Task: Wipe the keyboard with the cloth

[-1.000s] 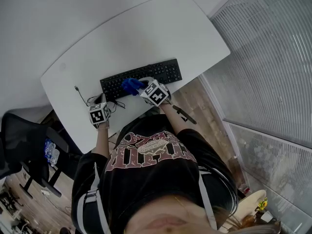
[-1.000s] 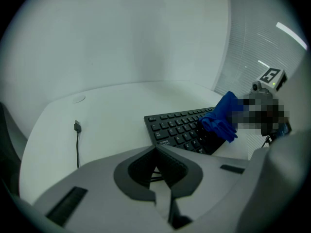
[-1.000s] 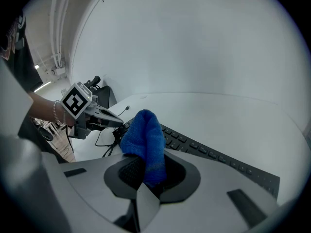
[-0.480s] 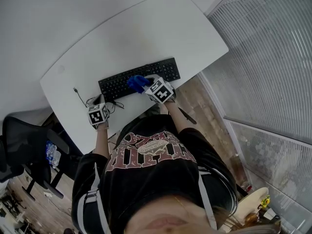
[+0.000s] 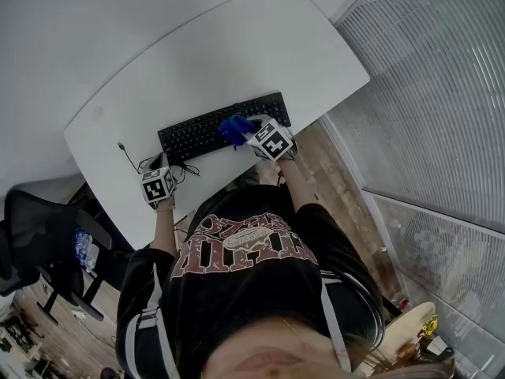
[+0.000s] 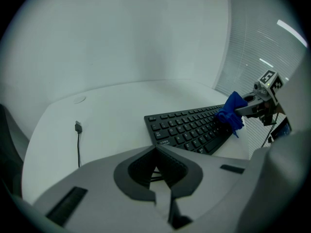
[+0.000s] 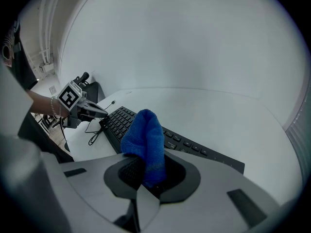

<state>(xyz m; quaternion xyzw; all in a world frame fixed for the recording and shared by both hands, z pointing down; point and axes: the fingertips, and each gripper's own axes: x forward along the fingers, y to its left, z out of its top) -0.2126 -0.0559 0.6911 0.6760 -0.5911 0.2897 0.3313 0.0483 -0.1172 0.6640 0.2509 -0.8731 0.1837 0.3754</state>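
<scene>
A black keyboard (image 5: 197, 136) lies near the front edge of the white table (image 5: 237, 46). My right gripper (image 5: 246, 135) is shut on a bunched blue cloth (image 5: 234, 129) that rests on the keyboard's right half. In the right gripper view the cloth (image 7: 146, 142) stands up between the jaws, over the keyboard (image 7: 194, 149). My left gripper (image 5: 162, 163) hovers just off the keyboard's left end, jaws together, by the looped cable (image 5: 181, 168). From the left gripper view, the keyboard (image 6: 189, 127), the cloth (image 6: 232, 111) and the right gripper (image 6: 245, 109) lie ahead to the right.
A loose cable with a USB plug (image 5: 125, 146) lies on the table left of the keyboard. A black office chair (image 5: 39, 227) stands at the lower left. A glass partition with blinds (image 5: 442, 93) runs along the right side.
My right gripper has slid the blue cloth rightwards along the keyboard. The left gripper has stayed in place.
</scene>
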